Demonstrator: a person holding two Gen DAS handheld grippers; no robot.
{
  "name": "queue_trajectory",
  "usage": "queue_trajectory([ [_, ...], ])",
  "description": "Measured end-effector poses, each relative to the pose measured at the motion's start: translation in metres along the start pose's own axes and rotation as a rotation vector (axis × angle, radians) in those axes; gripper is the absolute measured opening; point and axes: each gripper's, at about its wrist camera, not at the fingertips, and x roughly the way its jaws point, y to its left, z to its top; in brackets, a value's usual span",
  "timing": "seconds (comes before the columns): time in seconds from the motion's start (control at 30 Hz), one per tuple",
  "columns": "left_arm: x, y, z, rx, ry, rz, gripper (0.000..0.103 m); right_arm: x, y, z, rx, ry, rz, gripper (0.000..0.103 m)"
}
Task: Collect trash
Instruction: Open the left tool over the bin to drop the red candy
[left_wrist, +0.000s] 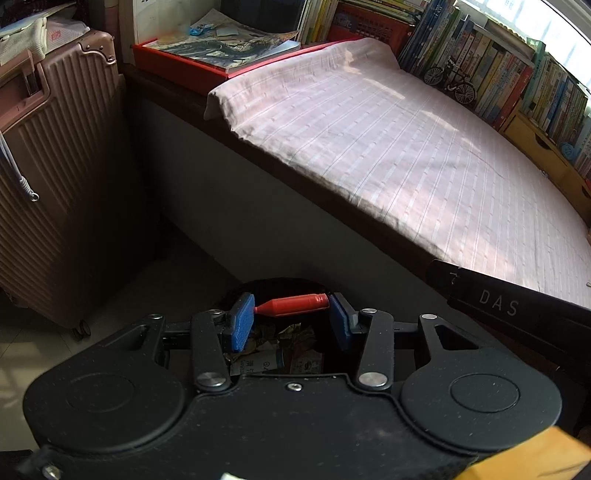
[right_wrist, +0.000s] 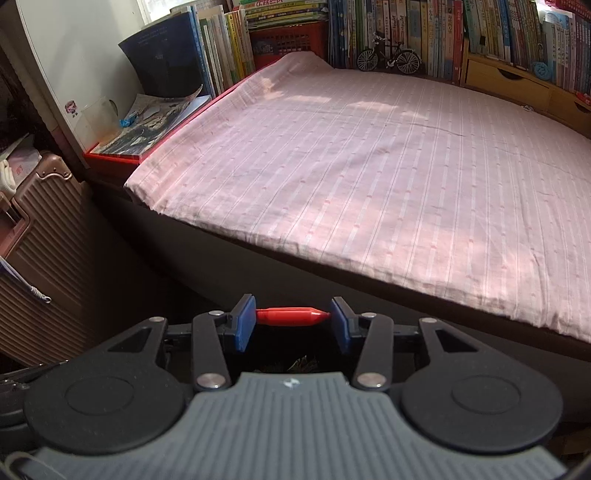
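Note:
In the left wrist view my left gripper (left_wrist: 291, 317) has its blue pads (left_wrist: 242, 321) pressed on both ends of a small red bottle-shaped tube (left_wrist: 295, 304), which lies crosswise. Right below it is a black bin (left_wrist: 280, 282) on the floor, with crumpled wrappers and paper scraps (left_wrist: 280, 350) inside. In the right wrist view my right gripper (right_wrist: 293, 323) holds a similar red tube (right_wrist: 290, 316) end to end between its pads. Under it I see a dark opening with a few wrappers (right_wrist: 301, 363).
A bed with a pink striped sheet (right_wrist: 369, 177) fills the space ahead, with bookshelves (right_wrist: 406, 29) and a model bicycle (right_wrist: 388, 57) behind it. A pink suitcase (left_wrist: 55, 166) stands at the left. A red tray with magazines (left_wrist: 207, 55) lies by the bed. A black bar marked DAS (left_wrist: 498, 302) crosses the left view's right side.

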Motion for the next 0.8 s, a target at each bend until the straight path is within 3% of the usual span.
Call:
queue_trajectory([
  [0.23, 0.023, -0.002, -0.012, 0.035, 0.096, -0.002, 0.042, 0.012, -0.004, -0.008, 0.02, 0.074, 0.061, 0.05],
  [0.8, 0.074, -0.013, -0.007, 0.056, 0.198, 0.011, 0.042, 0.051, -0.022, -0.008, 0.056, 0.187, 0.055, 0.05],
])
